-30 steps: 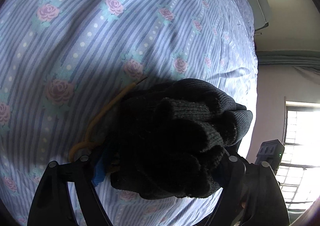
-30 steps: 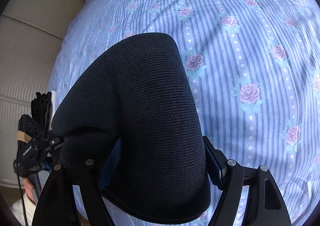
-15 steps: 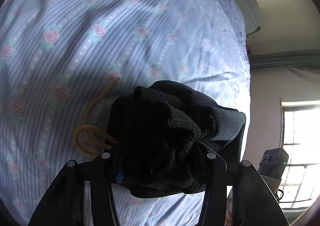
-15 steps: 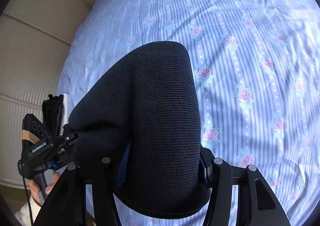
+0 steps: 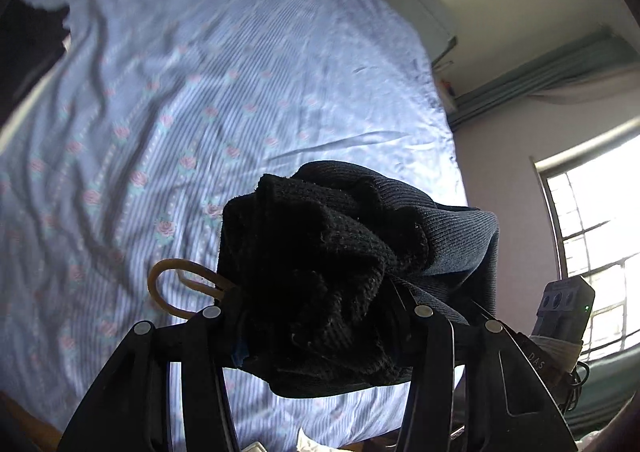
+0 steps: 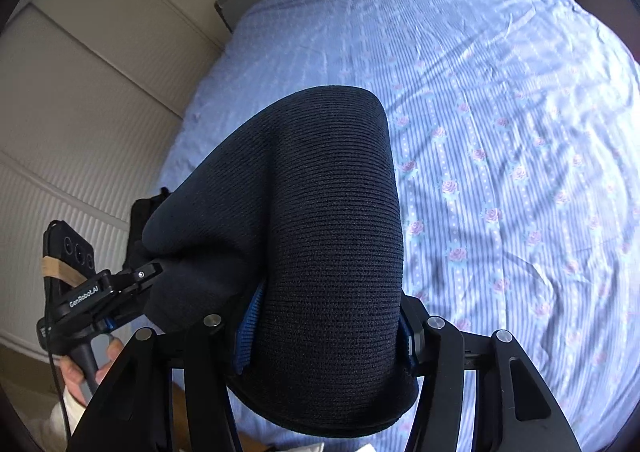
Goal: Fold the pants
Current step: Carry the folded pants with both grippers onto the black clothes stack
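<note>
The dark knit pants (image 5: 344,272) hang bunched between the two grippers, held above the bed. My left gripper (image 5: 316,332) is shut on a crumpled end of them, where a tan drawstring (image 5: 168,284) loops out to the left. My right gripper (image 6: 324,328) is shut on a smooth folded part of the pants (image 6: 320,220), which drapes over its fingers and hides the tips. The left gripper also shows at the left of the right wrist view (image 6: 100,288), gripping the same cloth.
Below lies a bed with a blue striped sheet with pink roses (image 5: 200,100) (image 6: 500,132), wrinkled. A dark garment (image 5: 28,36) lies at its far left corner. A white panelled wall (image 6: 80,92) runs along one side and a window (image 5: 592,220) is at the right.
Both grippers have risen well above the bed with the pants still held. More of the bed and room shows now.
</note>
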Demonstrator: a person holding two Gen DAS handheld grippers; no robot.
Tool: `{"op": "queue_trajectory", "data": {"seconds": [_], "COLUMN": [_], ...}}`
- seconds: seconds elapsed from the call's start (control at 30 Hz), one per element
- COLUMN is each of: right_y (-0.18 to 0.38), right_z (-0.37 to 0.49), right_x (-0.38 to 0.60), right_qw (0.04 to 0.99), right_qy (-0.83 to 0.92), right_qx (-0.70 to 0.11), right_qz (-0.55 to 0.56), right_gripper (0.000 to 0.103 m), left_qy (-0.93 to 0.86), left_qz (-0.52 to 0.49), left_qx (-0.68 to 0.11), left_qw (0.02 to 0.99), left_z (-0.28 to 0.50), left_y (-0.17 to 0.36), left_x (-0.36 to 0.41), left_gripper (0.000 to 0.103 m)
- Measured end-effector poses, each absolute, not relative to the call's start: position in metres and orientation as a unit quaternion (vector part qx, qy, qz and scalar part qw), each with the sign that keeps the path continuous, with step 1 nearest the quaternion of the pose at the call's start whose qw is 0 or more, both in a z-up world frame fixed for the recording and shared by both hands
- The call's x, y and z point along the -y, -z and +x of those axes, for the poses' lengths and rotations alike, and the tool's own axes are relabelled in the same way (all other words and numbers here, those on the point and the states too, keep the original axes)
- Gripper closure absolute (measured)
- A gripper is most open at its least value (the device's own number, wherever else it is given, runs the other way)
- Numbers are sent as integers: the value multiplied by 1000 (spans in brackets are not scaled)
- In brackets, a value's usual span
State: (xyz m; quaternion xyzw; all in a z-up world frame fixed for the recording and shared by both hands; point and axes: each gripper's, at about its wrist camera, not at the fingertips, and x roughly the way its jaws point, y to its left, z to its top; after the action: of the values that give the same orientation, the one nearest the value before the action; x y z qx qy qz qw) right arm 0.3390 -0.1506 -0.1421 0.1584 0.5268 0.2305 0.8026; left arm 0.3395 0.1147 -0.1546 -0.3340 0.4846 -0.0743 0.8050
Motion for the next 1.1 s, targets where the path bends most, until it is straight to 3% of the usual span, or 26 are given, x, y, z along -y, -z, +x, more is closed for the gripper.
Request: {"op": "queue_trajectory", "data": {"seconds": [0.3,0.6,0.87,1.1], "right_y": [63,19,-10,-20], "right_z": [263,218,197,175], "right_x": [159,144,68,-39], "right_qw": [833,843,848,862], "right_qy": [-277,-311,-338,-325], "right_qx": [-455,-410,-386,-368], "right_qz": [148,158,130,127], "right_gripper": [48,47,47,48], "left_qy": [59,48,35,53], "left_qz": [-330,-308,-326,-318], "left_qx": [-419,-372,-330,-321], "left_qw": [844,874,885,890], "left_z": [250,188,141,108], "left_y": [70,16,2,-10], "left_x": [-109,-131,-215,-333], "left_gripper": [54,54,54,54]}}
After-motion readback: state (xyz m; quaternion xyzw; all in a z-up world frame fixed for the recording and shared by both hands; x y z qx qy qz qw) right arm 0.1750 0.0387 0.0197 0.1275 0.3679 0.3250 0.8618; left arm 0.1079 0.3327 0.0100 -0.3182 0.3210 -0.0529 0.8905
